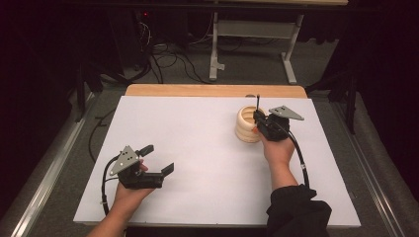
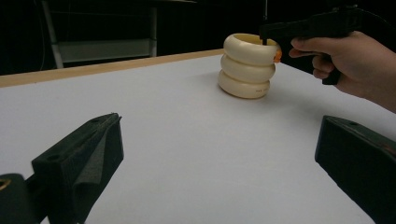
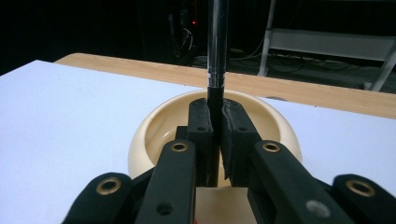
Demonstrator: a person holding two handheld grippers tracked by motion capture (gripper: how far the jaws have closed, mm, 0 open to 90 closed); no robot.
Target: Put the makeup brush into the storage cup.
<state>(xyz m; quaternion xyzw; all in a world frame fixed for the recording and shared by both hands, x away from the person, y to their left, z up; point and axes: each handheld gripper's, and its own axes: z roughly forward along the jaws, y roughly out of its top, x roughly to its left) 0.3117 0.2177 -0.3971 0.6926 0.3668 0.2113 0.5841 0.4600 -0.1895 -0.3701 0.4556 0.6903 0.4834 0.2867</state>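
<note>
A cream ribbed pot (image 1: 245, 127) of three stacked bulges stands open-topped on the right half of the white sheet. My right gripper (image 1: 258, 116) hovers over its near rim, shut on a thin upright rod (image 1: 258, 100). In the right gripper view the pads (image 3: 201, 122) press on the rod's black lower part, and its silver shaft (image 3: 217, 42) rises above the pot (image 3: 154, 128). My left gripper (image 1: 159, 158) rests open near the front left, with nothing between its fingers. The left gripper view shows its wide-apart gripper (image 2: 222, 130), the pot (image 2: 246, 65) and the right gripper (image 2: 265, 36) farther off.
The white sheet (image 1: 197, 148) covers most of the table, and a wooden strip (image 1: 212, 90) shows along the far edge. Beyond the table stand a white metal frame (image 1: 215, 49) and cables (image 1: 163, 59) on the floor. A metal rail (image 1: 49, 168) runs along the left side.
</note>
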